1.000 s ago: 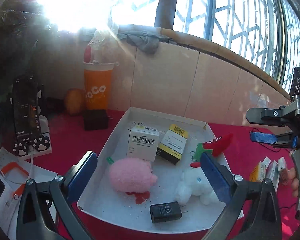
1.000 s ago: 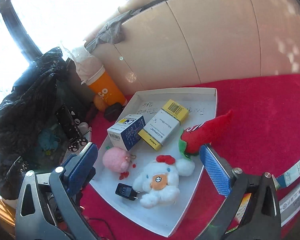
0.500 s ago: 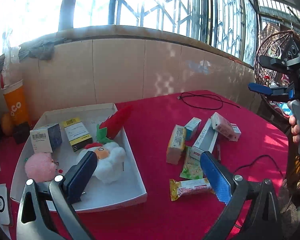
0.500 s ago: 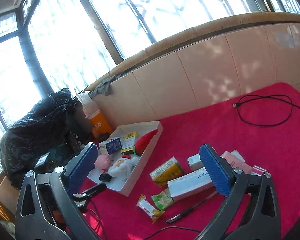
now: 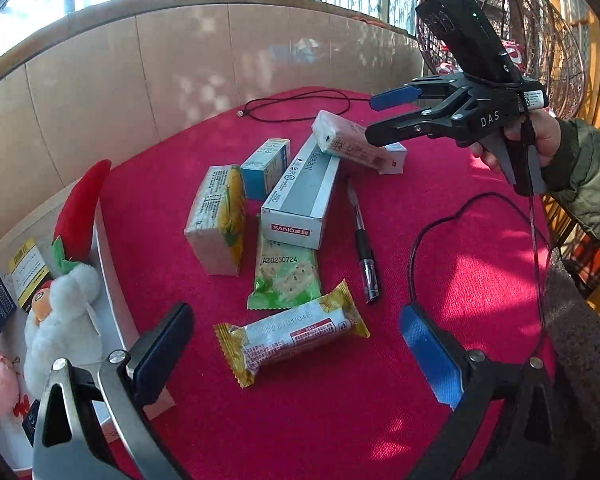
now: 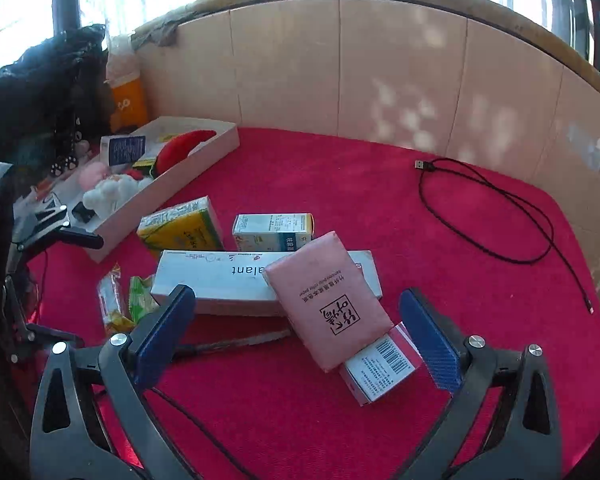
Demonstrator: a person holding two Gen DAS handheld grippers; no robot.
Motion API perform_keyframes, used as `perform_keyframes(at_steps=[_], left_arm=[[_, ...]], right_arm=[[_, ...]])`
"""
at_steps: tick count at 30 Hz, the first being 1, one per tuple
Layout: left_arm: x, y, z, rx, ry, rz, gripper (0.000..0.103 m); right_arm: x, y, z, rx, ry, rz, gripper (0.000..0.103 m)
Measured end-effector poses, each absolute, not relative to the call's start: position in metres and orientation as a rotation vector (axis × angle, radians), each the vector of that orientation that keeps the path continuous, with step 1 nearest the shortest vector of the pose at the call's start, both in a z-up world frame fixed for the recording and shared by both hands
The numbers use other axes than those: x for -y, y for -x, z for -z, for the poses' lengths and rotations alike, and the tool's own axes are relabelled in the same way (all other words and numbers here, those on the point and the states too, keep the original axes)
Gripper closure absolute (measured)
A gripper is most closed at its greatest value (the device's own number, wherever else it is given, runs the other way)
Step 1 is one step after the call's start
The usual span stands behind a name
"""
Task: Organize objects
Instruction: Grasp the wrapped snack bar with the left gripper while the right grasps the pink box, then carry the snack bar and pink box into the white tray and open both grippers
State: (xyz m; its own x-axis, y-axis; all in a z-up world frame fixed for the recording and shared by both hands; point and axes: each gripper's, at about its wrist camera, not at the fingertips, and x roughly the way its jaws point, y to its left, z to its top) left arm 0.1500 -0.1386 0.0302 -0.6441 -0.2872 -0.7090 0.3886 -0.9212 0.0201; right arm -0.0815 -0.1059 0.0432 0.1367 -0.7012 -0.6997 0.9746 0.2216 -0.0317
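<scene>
— How far along are you?

— Partway, I'd say. The tray (image 6: 216, 148) at the tabletop's (image 6: 380, 208) left already holds plush toys (image 5: 60, 320) and two small boxes. Still loose on the red cloth: a pink pack (image 6: 328, 300), a long box (image 5: 304, 196), a yellow carton (image 5: 220, 216), a blue box (image 5: 268, 164), two snack packets (image 5: 292, 332), a pen (image 5: 362, 240) and a cable (image 6: 492, 216).

— And your grippers?

— Both spread wide, holding nothing. My right gripper (image 6: 296, 336) hovers over the pink pack; my left gripper (image 5: 296, 356) hangs near the yellow snack.

— Any writing?

— "SANIO" and "Sealant" on the long box, "A20250724" on the green packet, "DAS" on my right gripper's body.
</scene>
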Motion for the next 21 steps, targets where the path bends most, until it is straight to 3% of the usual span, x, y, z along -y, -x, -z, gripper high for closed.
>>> perform_keyframes(at_steps=[4,7,8,9,11,12,15,16,18,21], left_arm=[[0.136,-0.148,-0.025,-0.113,-1.110,2.536,0.000],[0.139,-0.142,-0.023,-0.123,-1.129,2.529,0.000],[0.140,-0.139,-0.022,-0.120,-1.136,2.527,0.000],[0.140,-0.136,-0.021,-0.114,-1.150,2.526,0.000],[0.140,-0.132,-0.017,-0.113,-1.195,2.522,0.010],[0.142,-0.129,-0.014,-0.126,-1.218,2.522,0.030],[0.137,-0.135,-0.016,-0.143,-1.215,2.539,0.045],[0.136,-0.138,-0.018,-0.172,-1.217,2.556,0.047],[0.130,-0.143,-0.020,-0.203,-1.209,2.573,0.076],[0.118,-0.146,-0.018,-0.191,-1.202,2.567,0.082]], right_arm=[[0.129,0.064,-0.025,-0.884,-0.432,1.259,0.000],[0.142,0.065,-0.015,-0.919,-0.478,1.246,0.001],[0.145,0.067,-0.012,-0.912,-0.506,1.241,0.004],[0.146,0.068,-0.010,-0.904,-0.526,1.235,0.015],[0.144,0.067,-0.010,-0.905,-0.515,1.247,0.029],[0.141,0.066,-0.011,-0.905,-0.511,1.248,0.038],[0.131,0.065,-0.019,-0.884,-0.530,1.214,0.050],[0.127,0.064,-0.021,-0.871,-0.536,1.201,0.051],[0.118,0.062,-0.025,-0.841,-0.538,1.200,0.052],[0.103,0.061,-0.031,-0.761,-0.562,1.200,0.053]])
